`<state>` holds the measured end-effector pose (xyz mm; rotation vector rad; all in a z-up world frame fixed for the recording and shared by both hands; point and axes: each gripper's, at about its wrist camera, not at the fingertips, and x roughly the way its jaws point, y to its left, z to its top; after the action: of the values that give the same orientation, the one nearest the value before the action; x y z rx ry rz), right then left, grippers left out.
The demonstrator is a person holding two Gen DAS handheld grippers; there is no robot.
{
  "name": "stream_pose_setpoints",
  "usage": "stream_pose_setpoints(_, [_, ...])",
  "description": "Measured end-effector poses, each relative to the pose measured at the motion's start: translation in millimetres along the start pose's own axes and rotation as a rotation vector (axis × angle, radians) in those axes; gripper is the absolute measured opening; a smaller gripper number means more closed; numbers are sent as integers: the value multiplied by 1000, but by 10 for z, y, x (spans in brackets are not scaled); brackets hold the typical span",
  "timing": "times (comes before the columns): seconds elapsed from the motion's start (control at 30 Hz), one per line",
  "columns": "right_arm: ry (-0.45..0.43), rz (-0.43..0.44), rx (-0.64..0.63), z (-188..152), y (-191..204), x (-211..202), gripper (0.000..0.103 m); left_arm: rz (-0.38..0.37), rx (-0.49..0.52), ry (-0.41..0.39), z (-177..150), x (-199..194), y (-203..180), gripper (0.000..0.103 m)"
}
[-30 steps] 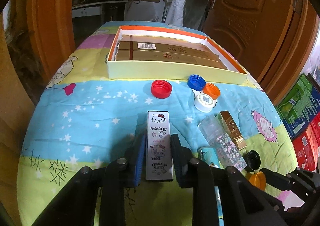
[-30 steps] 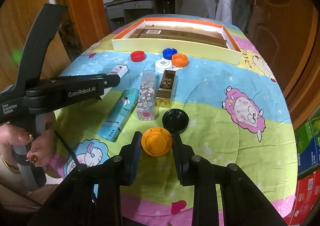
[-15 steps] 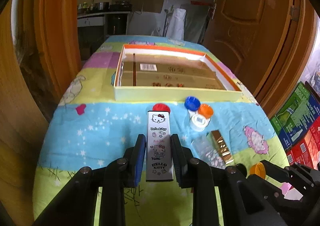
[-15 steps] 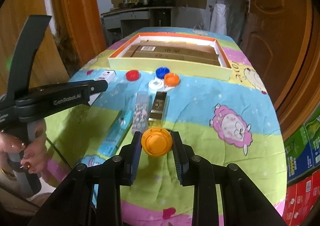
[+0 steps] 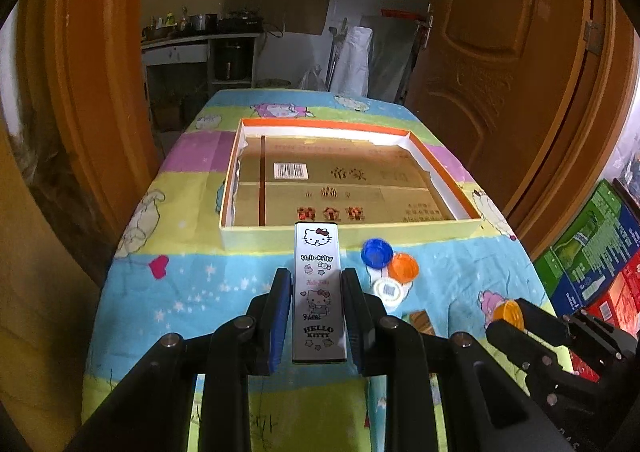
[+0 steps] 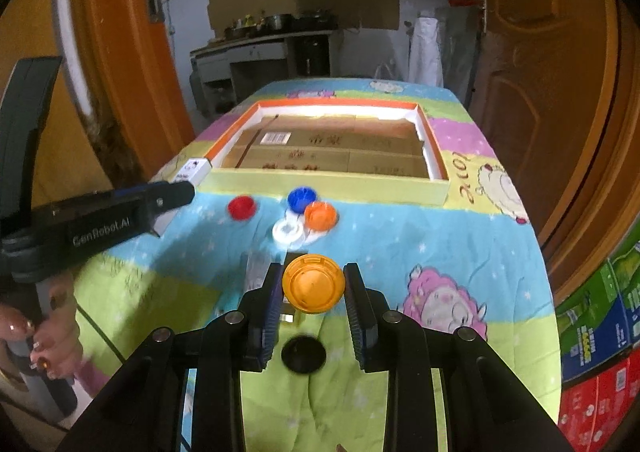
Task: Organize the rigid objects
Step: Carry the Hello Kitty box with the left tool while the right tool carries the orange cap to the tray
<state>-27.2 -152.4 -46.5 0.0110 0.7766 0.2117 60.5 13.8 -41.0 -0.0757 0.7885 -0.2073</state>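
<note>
Your left tool [image 5: 316,312] pinches the Hello Kitty tin [image 5: 319,292] lengthwise between its pads, and it's now lifted off the tabletop [image 5: 180,292]; a second ago it lay flat on the cloth with the pads just closing on it. Its far end now lines up with the near wall of the shallow cardboard tray [image 5: 280,234]. Your right tool [image 6: 312,294] is clamped on the yellow-orange cap [image 6: 313,283], also raised since a second ago, when it sat on the cloth beside the black cap [image 6: 303,354]. That black cap is still down there, below the pads. So both grabs are done, both items are airborne and heading for the tray; drop-off looks like the next step.

Left on the cloth just before the tray wall: red cap [image 6: 241,207], blue cap [image 6: 301,199], orange cap [image 6: 320,215], white cap [image 6: 288,232], the last three bunched together and touching. A gold box [image 5: 420,322] pokes out beside your left tool. Nothing loose is in the tray yet, only its printed liner.
</note>
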Motion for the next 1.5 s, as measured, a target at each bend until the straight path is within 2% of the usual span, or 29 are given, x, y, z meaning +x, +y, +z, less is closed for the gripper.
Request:
stream_pose_setpoints(0.43, [-44,23,39,476,-213,213,31,49,-21,-25,338,179,30,26])
stream_pose_setpoints(0.9, [-90,-2,23,962,-383,523,31,89,-19,-65,751,424,47,26])
stream_pose_setpoints(1.5, [-88,-17,-27,1436,-542,1039,31,124,-18,-38,1121,926,159,26])
